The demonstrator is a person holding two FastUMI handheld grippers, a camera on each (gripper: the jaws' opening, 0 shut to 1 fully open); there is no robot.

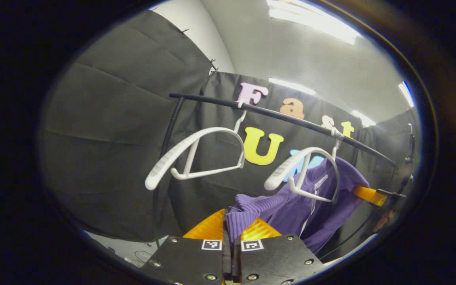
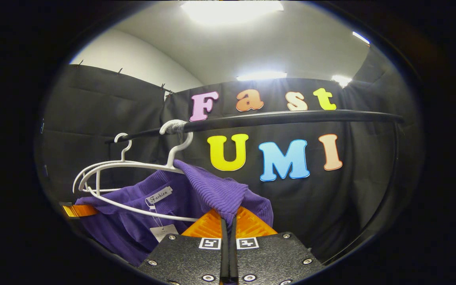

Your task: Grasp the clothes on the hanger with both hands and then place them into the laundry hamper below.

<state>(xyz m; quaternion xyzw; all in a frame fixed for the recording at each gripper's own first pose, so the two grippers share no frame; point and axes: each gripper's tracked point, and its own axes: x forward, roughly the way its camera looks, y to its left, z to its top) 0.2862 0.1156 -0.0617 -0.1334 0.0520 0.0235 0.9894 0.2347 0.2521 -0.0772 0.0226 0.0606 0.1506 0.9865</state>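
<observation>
We have the left gripper [image 1: 232,233] and the right gripper [image 2: 228,229] each clenched on a shoulder of the purple knit sweater [image 2: 212,190], half off its white hanger [image 2: 133,166] under the rail [image 2: 291,117]; soft, light, stretchy, it may snag.

Your left gripper [image 1: 232,233] and right gripper [image 2: 228,227] each carry two flat, speckled black plates fixed with silver screws, each plate bearing a small square black-and-white marker.
</observation>
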